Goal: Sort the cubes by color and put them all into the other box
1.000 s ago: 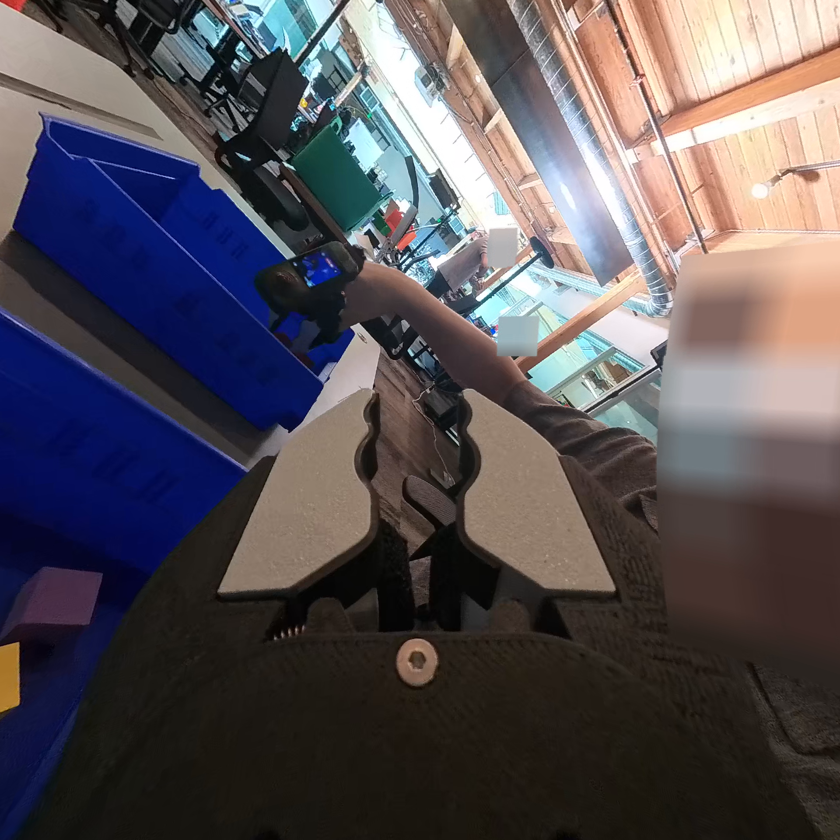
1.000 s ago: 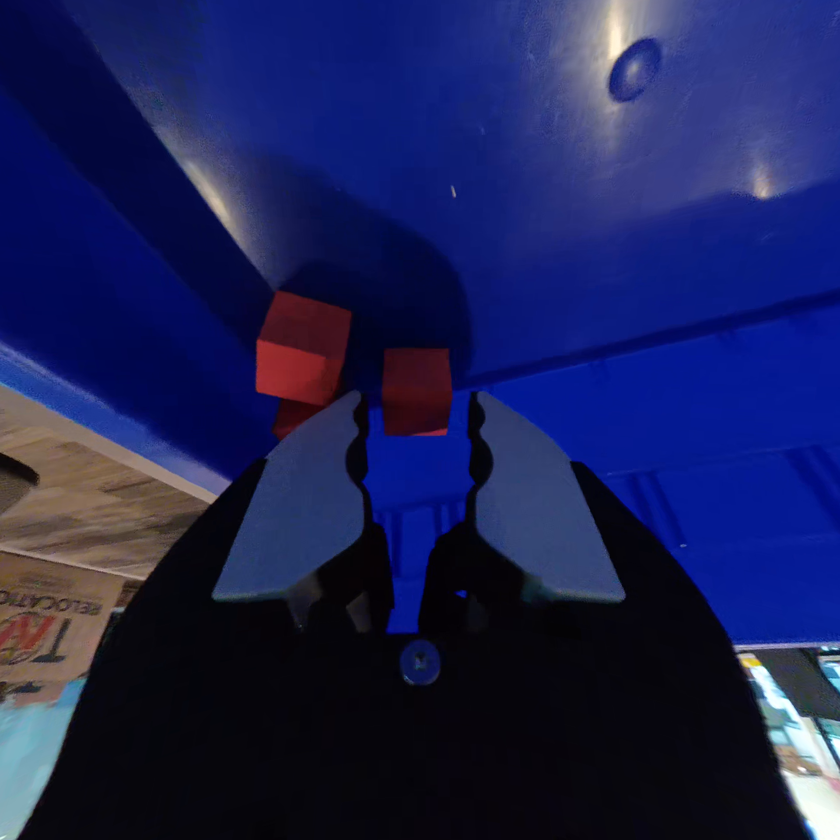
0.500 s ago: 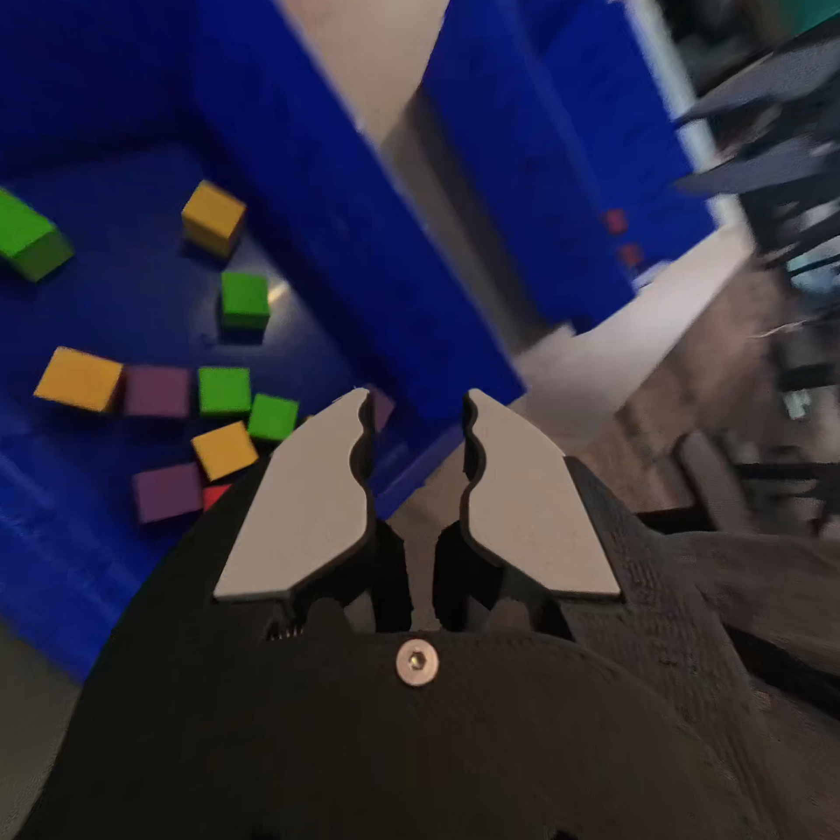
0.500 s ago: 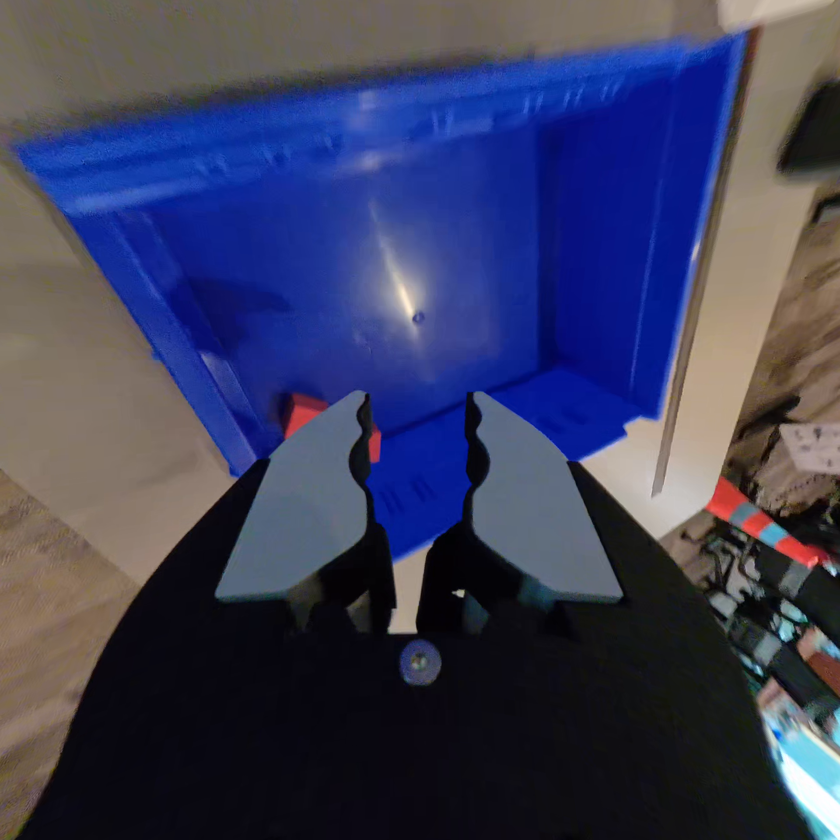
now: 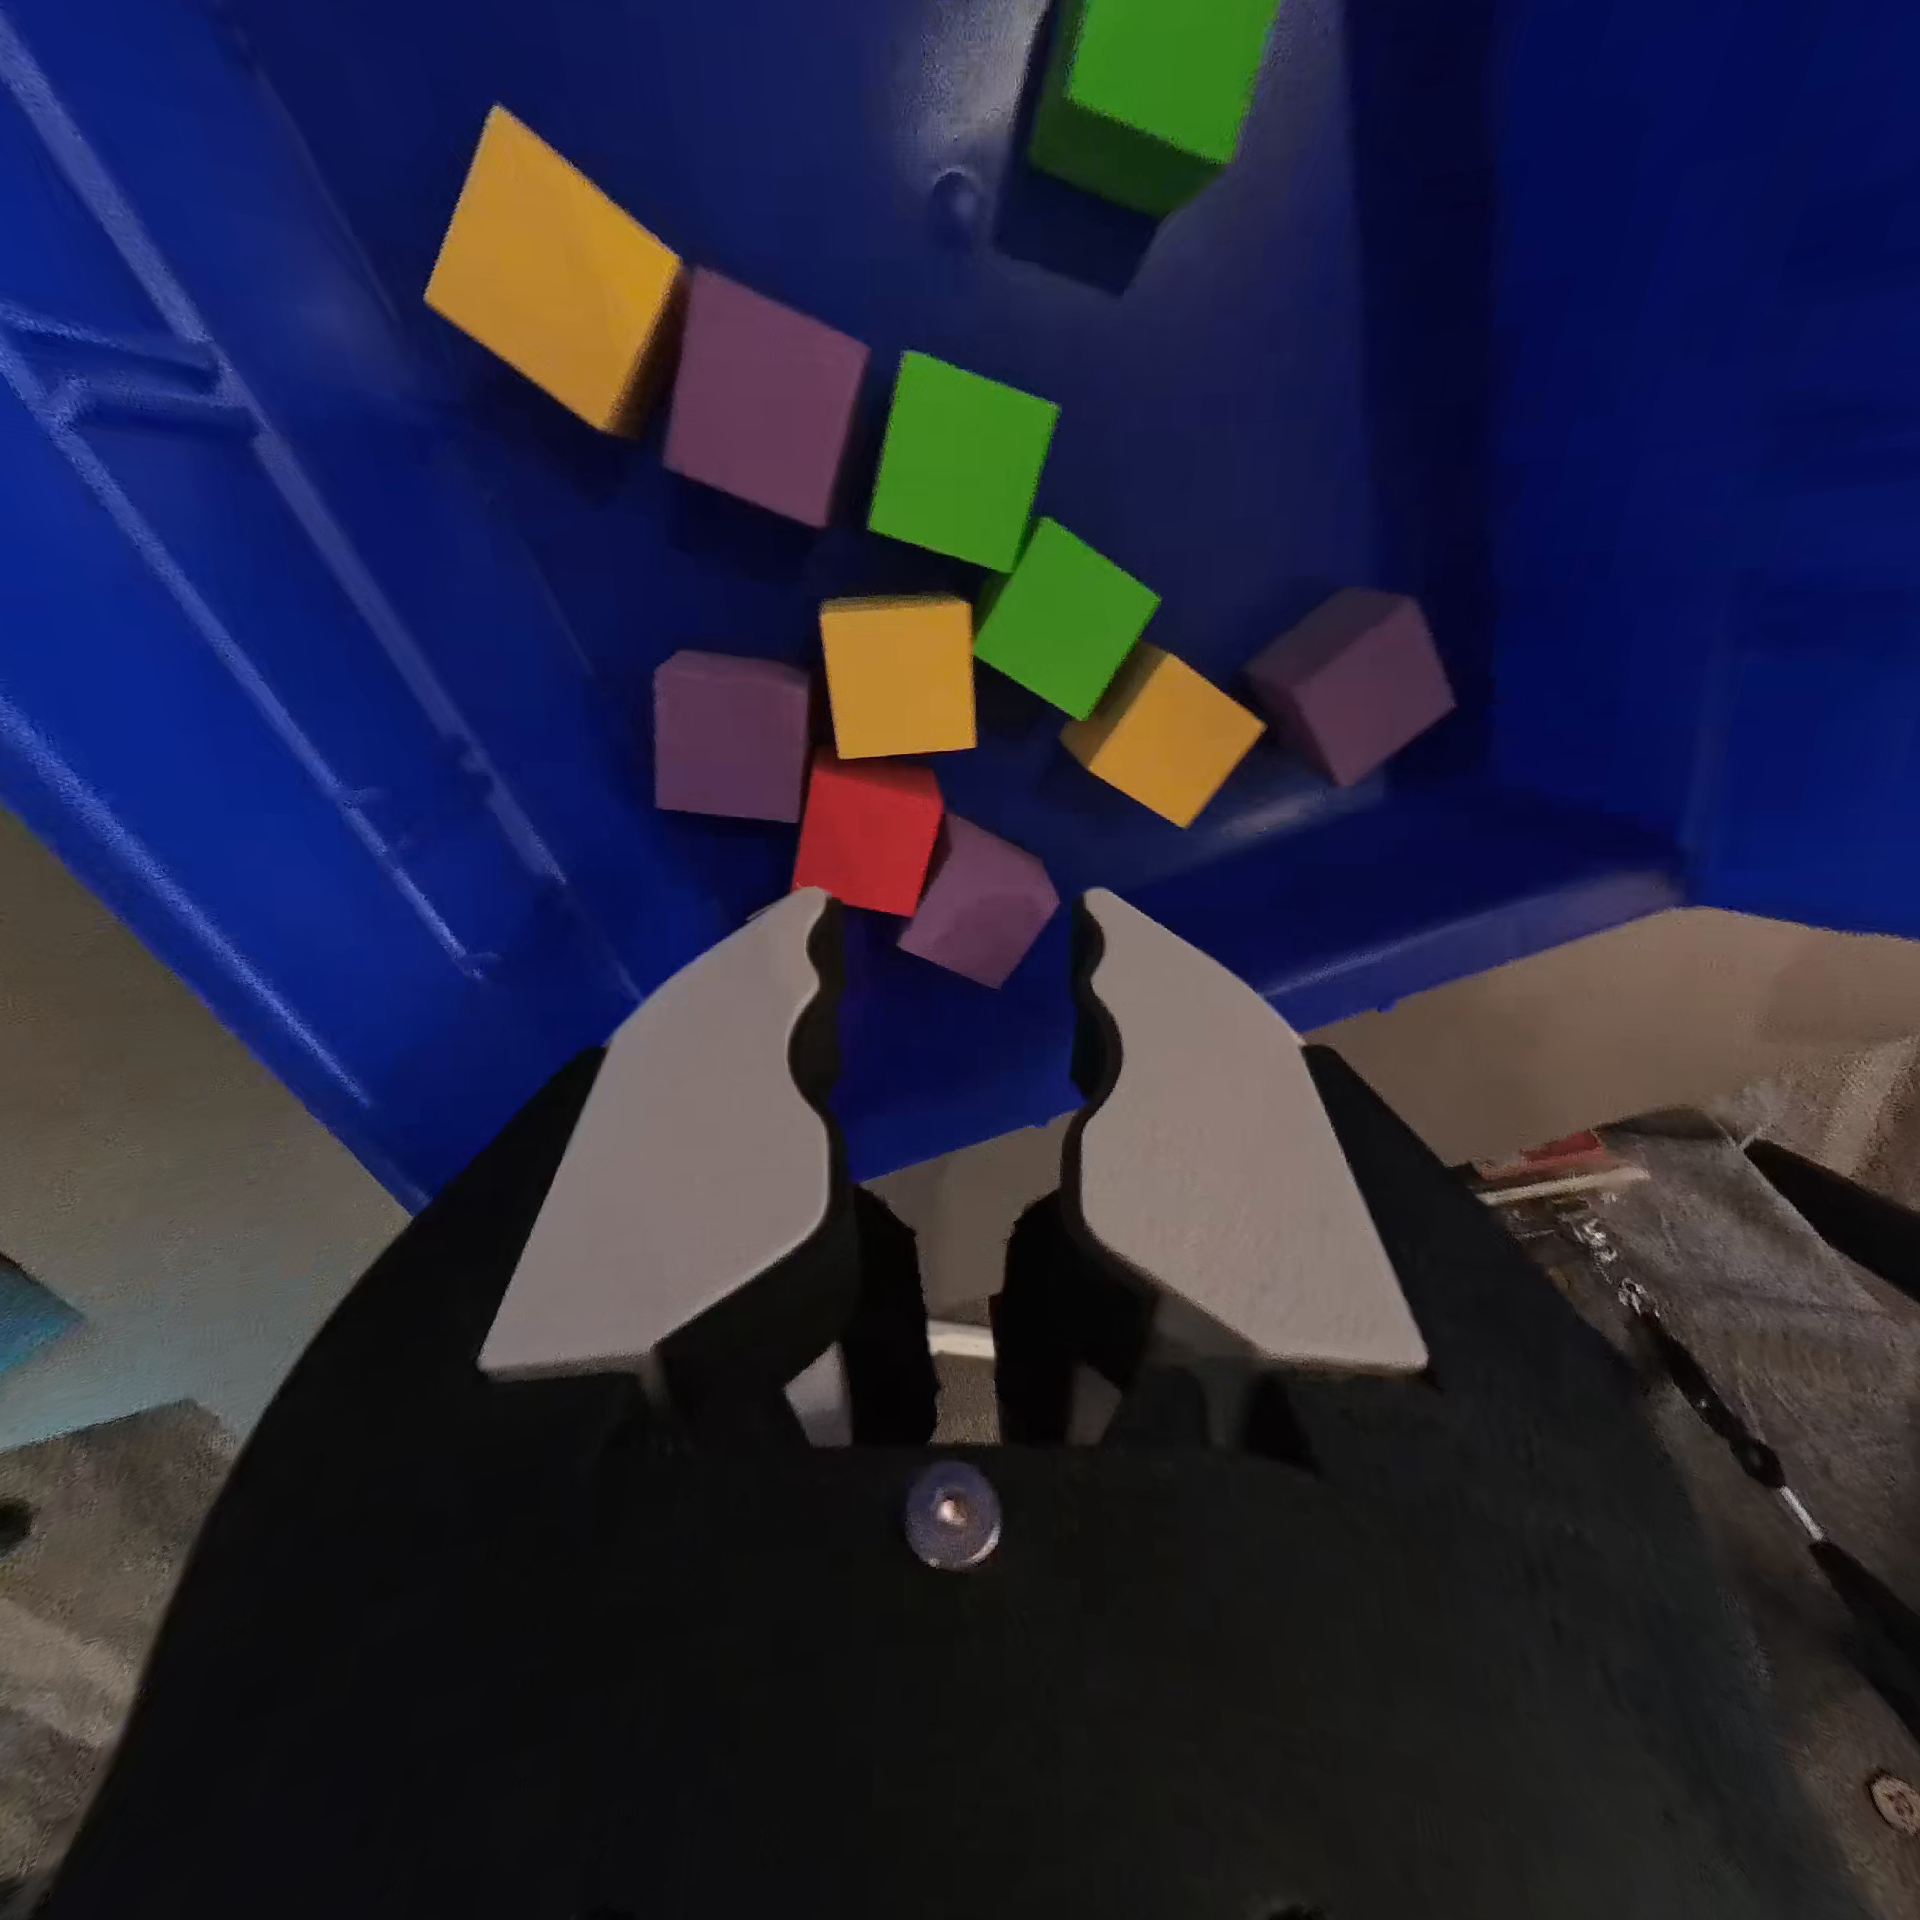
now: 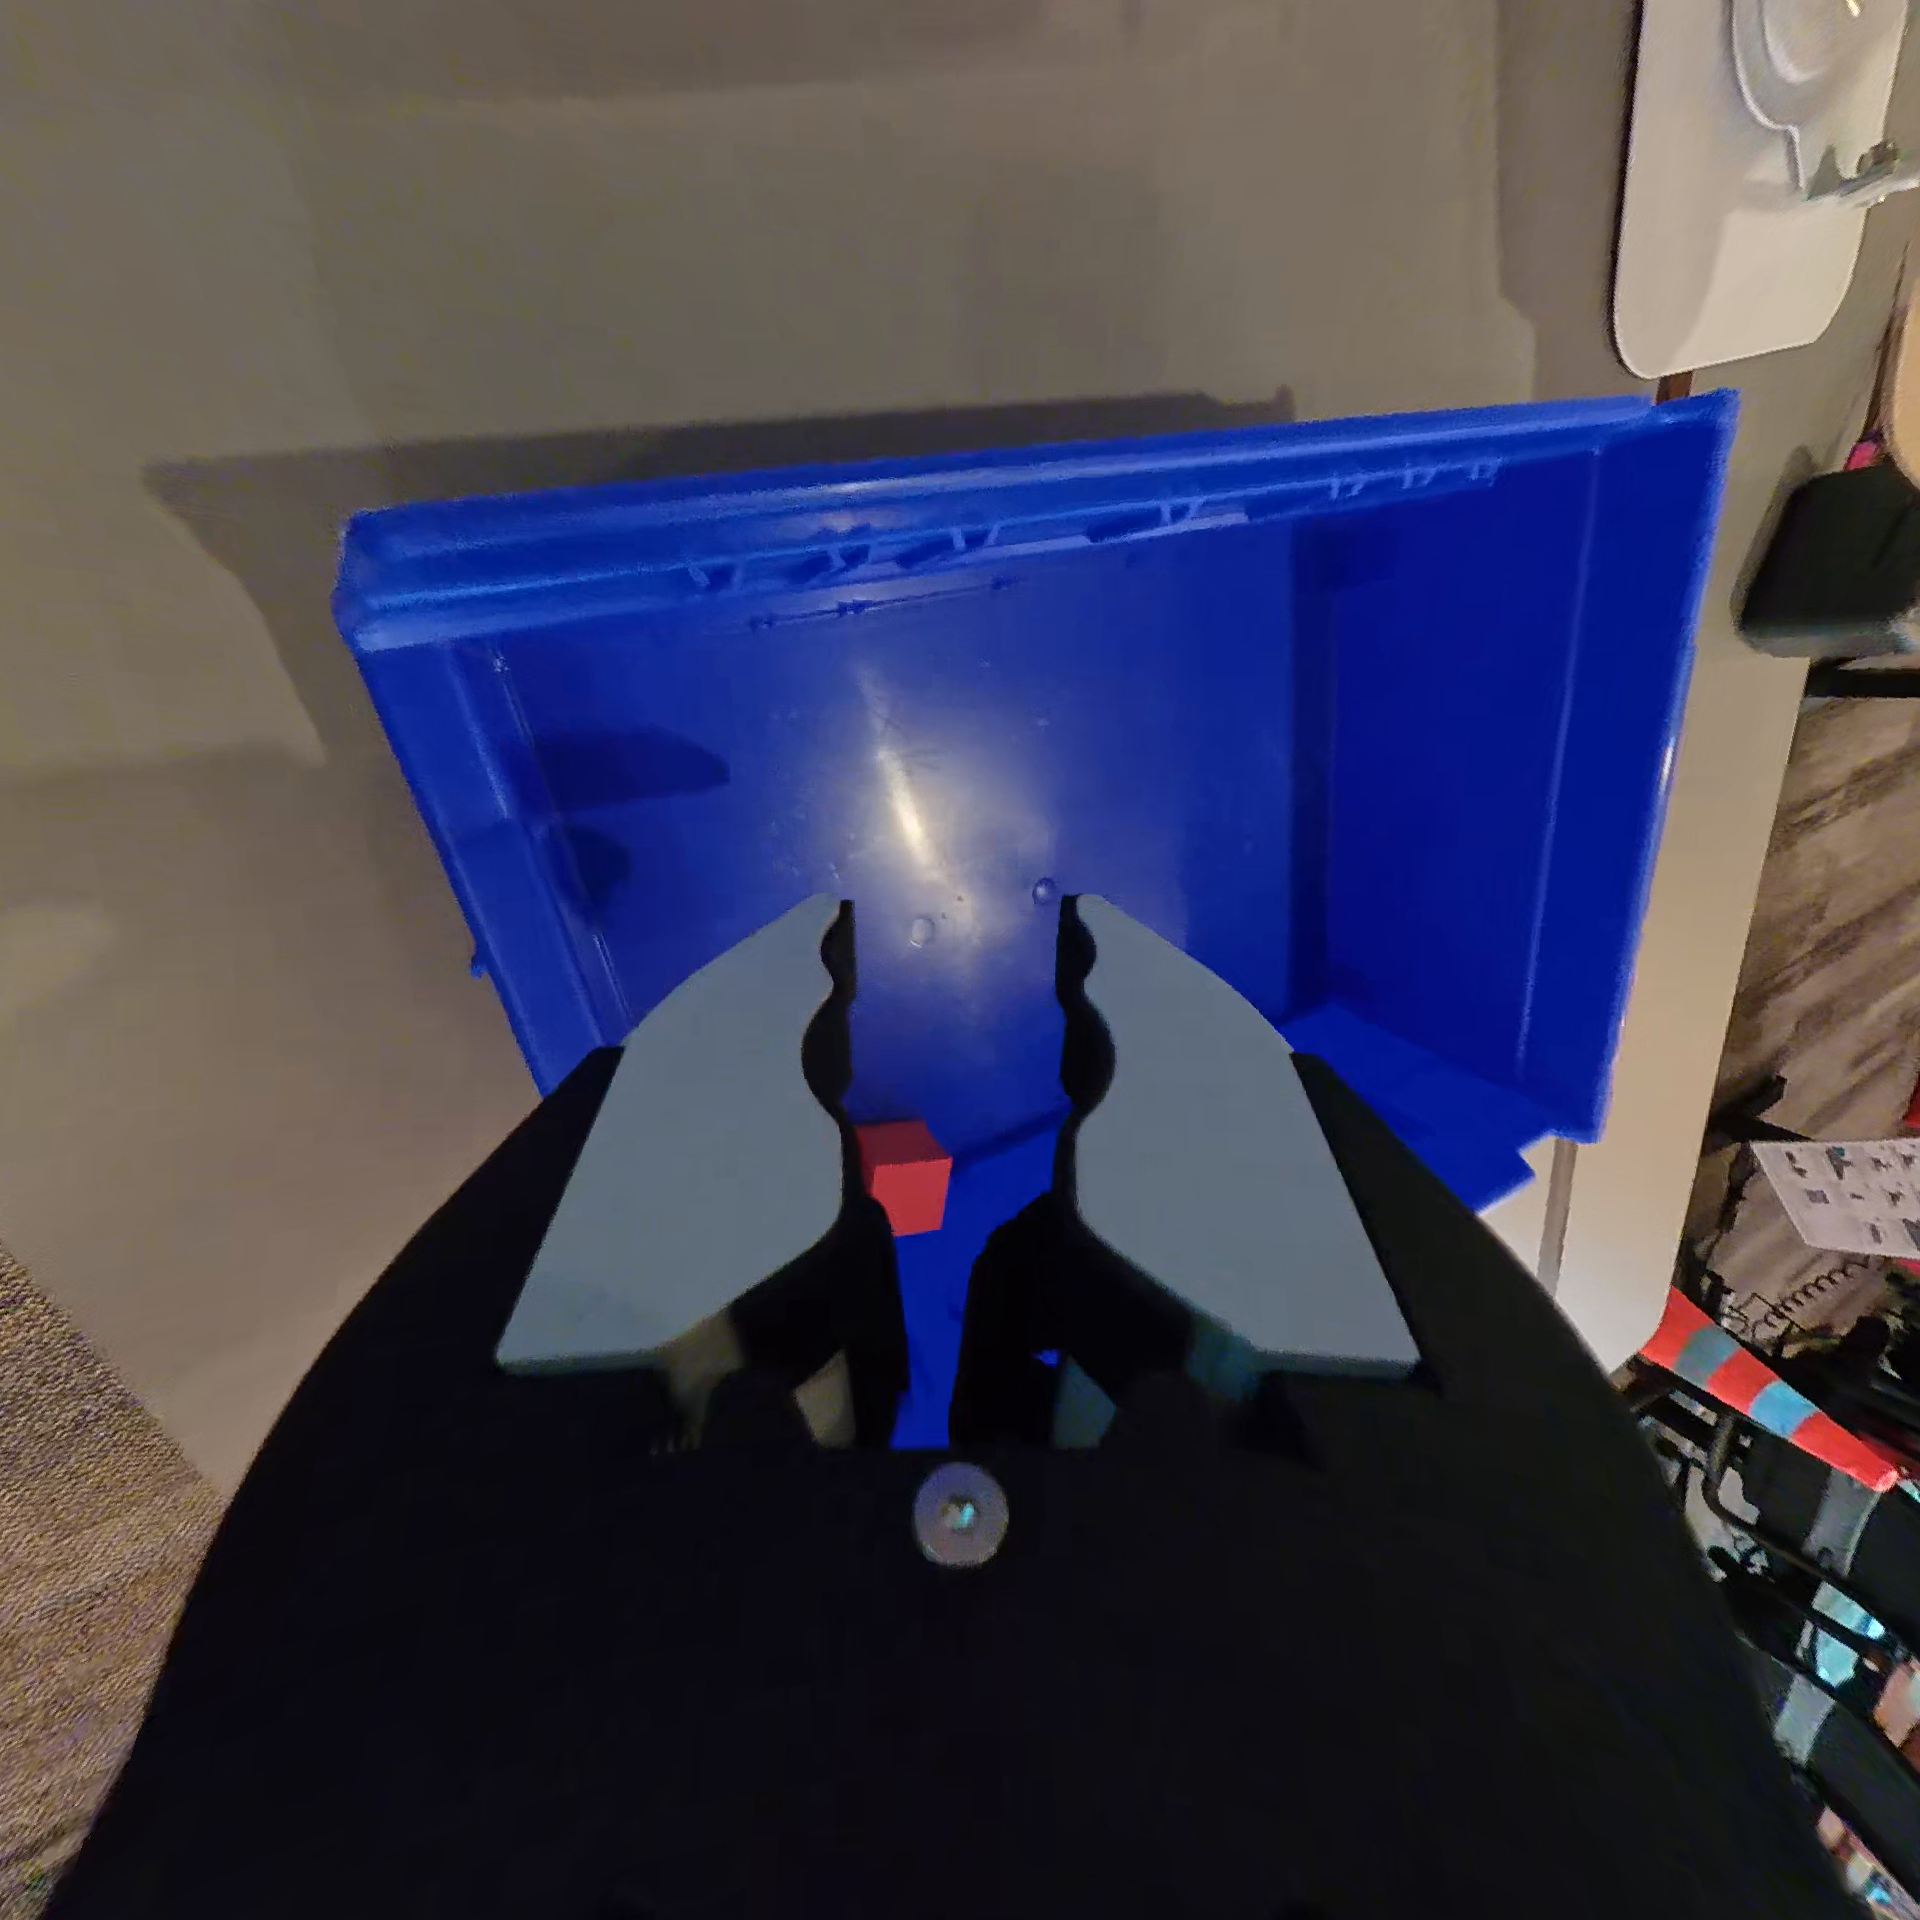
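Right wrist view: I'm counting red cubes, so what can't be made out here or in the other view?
- Right wrist view: red cube part hidden behind a right gripper finger; others may hide there.
- Left wrist view: green cube cut by top edge.
- Red cube partly covered by a purple cube.

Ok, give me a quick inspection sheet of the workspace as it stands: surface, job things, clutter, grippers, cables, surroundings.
Surface: pale table, bare around the bin.
Job's things: blue bin holding mixed cubes: yellow, purple and green ones, one red cube touching a purple cube. Second blue bin with a red block near its front wall.
Clutter: white object at the table's far corner.
Grippers: left gripper open, empty, just short of the red and purple cubes; right gripper open, empty, above the second bin.
Cables: nothing seen.
Surroundings: carpeted floor.
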Demonstrator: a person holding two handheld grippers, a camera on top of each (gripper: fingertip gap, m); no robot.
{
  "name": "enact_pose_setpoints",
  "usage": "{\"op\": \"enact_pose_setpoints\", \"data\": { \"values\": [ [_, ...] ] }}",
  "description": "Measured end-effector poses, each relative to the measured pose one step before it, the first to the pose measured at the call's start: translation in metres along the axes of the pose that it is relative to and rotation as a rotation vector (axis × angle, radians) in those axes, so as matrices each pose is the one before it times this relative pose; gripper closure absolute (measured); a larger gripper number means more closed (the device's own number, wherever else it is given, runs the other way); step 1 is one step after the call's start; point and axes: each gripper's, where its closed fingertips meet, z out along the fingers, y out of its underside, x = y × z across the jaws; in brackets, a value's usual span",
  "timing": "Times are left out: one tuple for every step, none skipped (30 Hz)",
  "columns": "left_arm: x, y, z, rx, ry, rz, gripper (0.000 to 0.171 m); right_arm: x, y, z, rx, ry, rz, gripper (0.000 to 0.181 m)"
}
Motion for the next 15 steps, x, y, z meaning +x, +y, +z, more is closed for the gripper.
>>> {"op": "enact_pose_setpoints", "data": {
  "values": [
    [-0.00316, 0.00044, 0.00223, -0.01162, -0.0164, -0.0122, 0.127, -0.00112, -0.00150, 0.00169, 0.0121, 0.0016, -0.0059, 0.144],
    [-0.00292, 0.00034, 0.00199, -0.01236, -0.0140, -0.0126, 0.126, -0.00168, -0.00145, 0.00144, 0.0125, -0.0035, -0.0042, 0.144],
    [-0.00204, 0.00044, 0.00215, -0.01333, -0.0088, -0.0131, 0.125, -0.00102, -0.00108, 0.00131, 0.0104, -0.0011, -0.0016, 0.145],
    [-0.00119, 0.00057, 0.00209, -0.01466, -0.0050, -0.0094, 0.125, -0.00048, -0.00082, 0.00114, 0.0108, 0.0016, -0.0009, 0.145],
    [-0.00188, 0.00042, 0.00192, -0.01432, -0.0121, -0.0076, 0.125, -0.00075, -0.00081, 0.00105, 0.0124, -0.0017, -0.0001, 0.145],
    [-0.00242, -0.00054, 0.00125, -0.00686, -0.0189, -0.0090, 0.126, -0.00065, -0.00058, 0.00101, 0.0121, -0.0010, 0.0010, 0.146],
    [-0.00121, -0.00028, 0.00081, -0.00656, -0.0133, -0.0080, 0.126, -0.00074, -0.00009, 0.00104, 0.0099, -0.0010, 0.0000, 0.146],
    [-0.00091, 0.00032, 0.00076, -0.01134, -0.0137, -0.0064, 0.126, -0.00092, 0.00026, 0.00087, 0.0080, -0.0013, -0.0010, 0.147],
    [-0.00120, -0.00027, 0.00060, -0.00639, -0.0150, -0.0055, 0.126, -0.00091, 0.00039, 0.00086, 0.0075, -0.0007, -0.0017, 0.147],
    [-0.00084, -0.00069, 0.00070, -0.00216, -0.0113, -0.0073, 0.126, -0.00073, 0.00063, 0.00065, 0.0061, 0.0004, -0.0012, 0.147],
    [-0.00025, -0.00041, 0.00083, -0.00193, -0.0065, -0.0061, 0.126, -0.00033, 0.00104, 0.00043, 0.0029, 0.0022, 0.0000, 0.147],
    [0.00051, -0.00062, 0.00027, 0.00137, -0.0016, -0.0037, 0.126, -0.00031, 0.00097, 0.00006, 0.0044, 0.0016, -0.0001, 0.147],
    [0.00049, -0.00113, -0.00006, 0.00505, 0.0007, -0.0042, 0.126, -0.00017, 0.00040, -0.00028, 0.0075, 0.0015, 0.0004, 0.147],
    [0.00072, -0.00044, 0.00011, 0.00039, 0.0013, -0.0026, 0.126, -0.00034, 0.00001, -0.00057, 0.0089, 0.0005, 0.0017, 0.147],
    [0.00089, -0.00063, 0.00028, 0.00146, 0.0019, -0.0025, 0.126, -0.00029, 0.00006, -0.00072, 0.0064, 0.0014, 0.0008, 0.147]
  ]
}}
